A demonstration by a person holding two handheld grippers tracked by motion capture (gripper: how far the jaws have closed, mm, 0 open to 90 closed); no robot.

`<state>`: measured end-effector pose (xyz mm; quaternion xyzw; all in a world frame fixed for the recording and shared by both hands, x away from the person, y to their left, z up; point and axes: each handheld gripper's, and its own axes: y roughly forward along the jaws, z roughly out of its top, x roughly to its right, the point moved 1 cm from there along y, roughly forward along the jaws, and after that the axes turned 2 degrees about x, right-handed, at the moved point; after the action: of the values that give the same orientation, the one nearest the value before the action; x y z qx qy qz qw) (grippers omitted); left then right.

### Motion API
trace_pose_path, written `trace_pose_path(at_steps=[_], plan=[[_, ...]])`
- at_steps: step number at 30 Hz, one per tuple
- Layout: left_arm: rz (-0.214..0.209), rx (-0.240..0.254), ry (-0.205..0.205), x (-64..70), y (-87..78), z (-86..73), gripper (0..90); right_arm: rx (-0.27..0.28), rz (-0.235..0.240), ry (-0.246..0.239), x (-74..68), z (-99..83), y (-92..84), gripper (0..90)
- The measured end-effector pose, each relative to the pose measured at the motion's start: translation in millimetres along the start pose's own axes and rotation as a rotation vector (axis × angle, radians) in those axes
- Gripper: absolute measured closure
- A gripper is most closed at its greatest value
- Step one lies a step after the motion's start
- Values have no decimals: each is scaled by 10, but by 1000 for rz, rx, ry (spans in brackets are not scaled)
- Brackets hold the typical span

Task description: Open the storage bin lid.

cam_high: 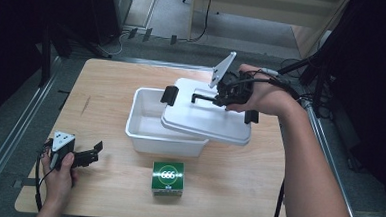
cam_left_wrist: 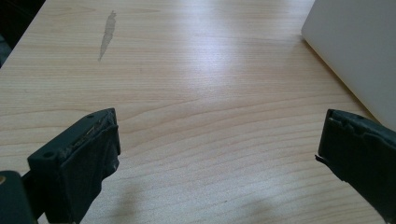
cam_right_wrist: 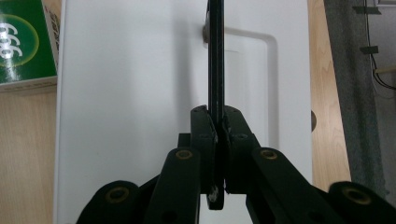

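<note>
Bench (cam_high: 226, 190): pale wood, carrying everything here, with a dark streak in the grain near its far left part.
Bin (cam_high: 149, 131): white plastic tub sitting mid-bench, its left part uncovered, its right part under the lid.
Lid (cam_high: 205, 119): white, lying askew across the bin's right side and overhanging it toward the right; a black clip (cam_high: 169, 95) shows on its left edge, another (cam_high: 251, 116) on its right.
Lid handle (cam_right_wrist: 215, 56): thin black bar standing up from the lid's top, seen edge-on in the right gripper view.
Green box (cam_high: 168, 178): small carton with a white "666" circle, on the bench just in front of the bin, apart from it.
Right hand-held gripper (cam_high: 220, 95): over the lid, jaws clenched on the lid handle, pads pressed on both of its sides.
Left hand-held gripper (cam_high: 94, 153): resting at the near left of the bench, jaws spread wide and released, bare wood between them, well apart from the bin.
</note>
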<state>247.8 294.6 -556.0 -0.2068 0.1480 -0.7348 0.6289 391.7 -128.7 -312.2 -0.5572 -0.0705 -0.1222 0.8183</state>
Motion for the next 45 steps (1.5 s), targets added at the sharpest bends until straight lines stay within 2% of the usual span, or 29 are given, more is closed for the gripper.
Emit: trace_pose_path(at_steps=[20, 27, 28, 45], plan=[[5, 0, 5, 9, -3, -3, 0, -18, -32, 55, -65, -448, -219, 854], [6, 1, 6, 12, -5, -3, 0, -9, -44, 70, -89, -586, -259, 854], [6, 1, 5, 12, -6, -4, 0, -6, -45, 77, -100, -654, -278, 854], [9, 1, 5, 11, -6, -3, 0, -25, -72, 130, -163, -1057, -411, 854]])
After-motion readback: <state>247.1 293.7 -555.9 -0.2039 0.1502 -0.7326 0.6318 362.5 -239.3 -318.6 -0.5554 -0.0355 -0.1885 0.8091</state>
